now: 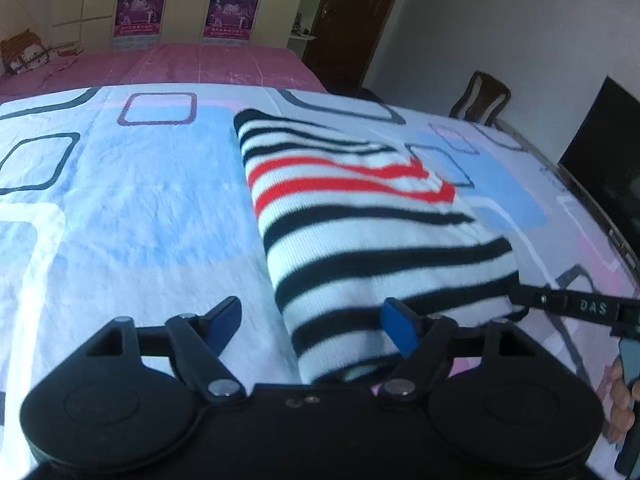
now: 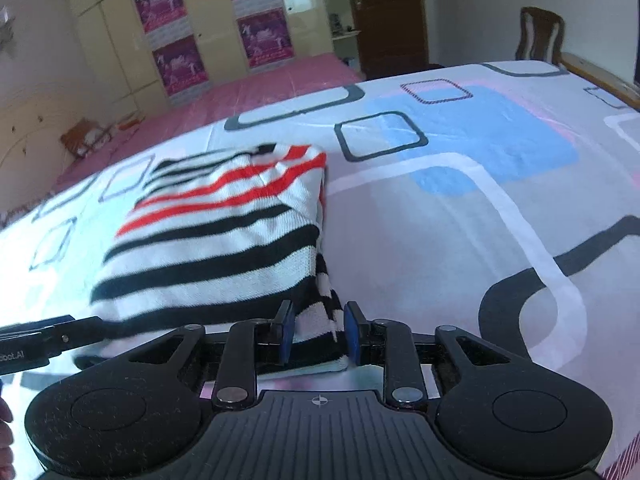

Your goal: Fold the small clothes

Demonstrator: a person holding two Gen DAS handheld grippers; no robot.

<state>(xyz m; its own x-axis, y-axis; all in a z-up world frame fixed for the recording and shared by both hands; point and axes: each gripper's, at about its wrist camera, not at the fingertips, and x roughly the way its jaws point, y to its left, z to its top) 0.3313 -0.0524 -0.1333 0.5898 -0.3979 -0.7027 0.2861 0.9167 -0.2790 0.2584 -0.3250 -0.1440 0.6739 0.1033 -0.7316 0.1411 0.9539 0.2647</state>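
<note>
Running away lengthwise, the sweater point(image 2: 216, 232) has its near corner between the half-closed right hand-held gripper point(image 2: 316, 330), not yet pinched; the left hand-held gripper point(image 1: 312, 326) gapes wide, empty, over the near left edge.

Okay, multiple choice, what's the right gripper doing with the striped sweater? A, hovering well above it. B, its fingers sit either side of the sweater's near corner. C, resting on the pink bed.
B: the right gripper has the near corner of the striped sweater between its blue fingertips.

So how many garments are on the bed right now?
1: the striped sweater, folded on the patterned bedsheet, its near edge between the pads of the right gripper. Anything folded inside it is hidden.
</note>
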